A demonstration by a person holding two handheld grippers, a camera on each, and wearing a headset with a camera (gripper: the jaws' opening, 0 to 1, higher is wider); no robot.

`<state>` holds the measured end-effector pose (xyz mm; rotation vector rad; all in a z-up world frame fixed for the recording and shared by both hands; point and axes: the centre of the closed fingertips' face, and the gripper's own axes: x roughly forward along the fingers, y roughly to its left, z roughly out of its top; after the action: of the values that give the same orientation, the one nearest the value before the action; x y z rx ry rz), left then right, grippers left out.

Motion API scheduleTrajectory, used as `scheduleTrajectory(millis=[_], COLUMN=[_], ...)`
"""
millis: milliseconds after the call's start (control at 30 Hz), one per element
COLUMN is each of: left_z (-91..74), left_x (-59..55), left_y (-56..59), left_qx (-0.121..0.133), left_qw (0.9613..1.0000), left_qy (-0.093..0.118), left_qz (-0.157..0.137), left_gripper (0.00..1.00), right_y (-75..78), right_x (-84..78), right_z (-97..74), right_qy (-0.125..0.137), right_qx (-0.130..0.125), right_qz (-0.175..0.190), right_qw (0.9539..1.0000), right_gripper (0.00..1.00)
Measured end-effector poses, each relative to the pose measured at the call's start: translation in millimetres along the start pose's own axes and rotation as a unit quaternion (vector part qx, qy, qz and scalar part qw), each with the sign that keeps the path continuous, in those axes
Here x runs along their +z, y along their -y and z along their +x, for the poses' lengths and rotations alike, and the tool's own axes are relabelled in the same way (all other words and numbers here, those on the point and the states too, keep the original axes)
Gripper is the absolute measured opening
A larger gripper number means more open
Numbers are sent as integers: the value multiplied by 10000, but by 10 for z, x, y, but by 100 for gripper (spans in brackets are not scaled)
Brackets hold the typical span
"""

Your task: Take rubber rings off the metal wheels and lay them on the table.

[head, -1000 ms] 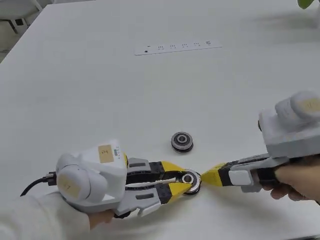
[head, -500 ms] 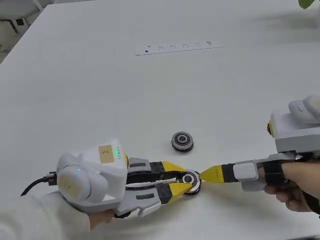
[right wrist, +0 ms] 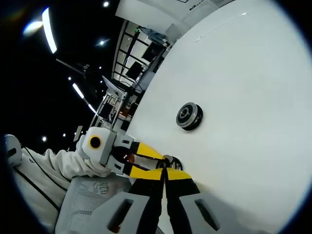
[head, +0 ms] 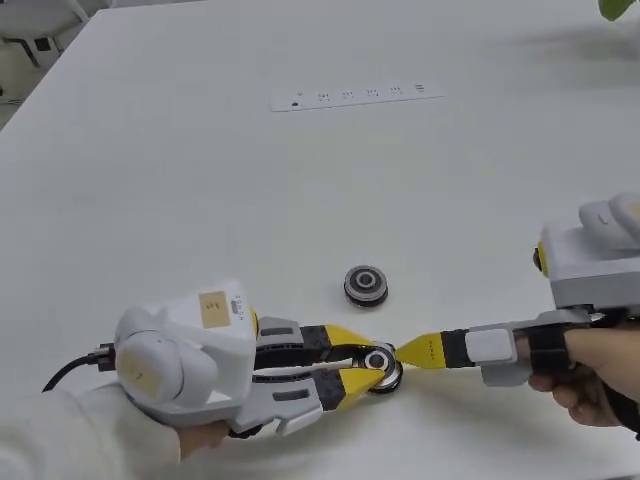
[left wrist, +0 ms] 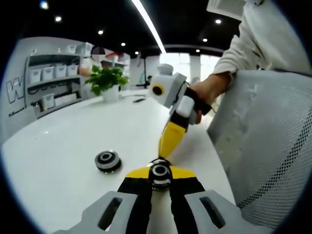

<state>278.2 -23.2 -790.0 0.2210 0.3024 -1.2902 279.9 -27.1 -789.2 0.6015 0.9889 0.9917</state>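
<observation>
At near edge of surface (head: 200, 180), left claw (head: 371, 360) clamps metal wheel (head: 381, 361) with rubber ring (head: 386, 384); right claw (head: 403, 352), jaws pressed together, meets its rim from directly opposite, nose to nose, while second wheel (head: 365, 284) lies apart beyond.

Right hand-held gripper (head: 405, 352) drawn back toward right edge of head view over last second; body set lower over bench (head: 200, 180), hand behind it more exposed. Gripper rolled: yellow jaws, earlier seen as broad wedge, now seen as slim closed point at right rim of metal wheel (head: 380, 366). Most of shift made in first half-second.
</observation>
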Motion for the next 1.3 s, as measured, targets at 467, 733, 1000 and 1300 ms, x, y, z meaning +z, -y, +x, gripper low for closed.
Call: scheduleTrajectory(millis=[467,733,1000,1300], left_z=[-1,2,3,2], left_x=[1,-1,0,-1], left_y=[-1,-1,0,1], left_qx=[-5,-5,-4,-2], left_qw=[10000,10000,10000,10000], left_qy=[-4,-14,-19,-29], left_qz=[10,16,15,6], left_gripper=[14,14,14,14], right_y=[-41,-85,-136,-212], right_x=[13,22,43,79], right_z=[-7,-5,-4,-11], right_qy=[24,31,57,122], right_qx=[94,183,266,412], right_qz=[19,-21,-92,-157], right_qw=[10000,9998,9996,9990], right_gripper=[0,0,0,0])
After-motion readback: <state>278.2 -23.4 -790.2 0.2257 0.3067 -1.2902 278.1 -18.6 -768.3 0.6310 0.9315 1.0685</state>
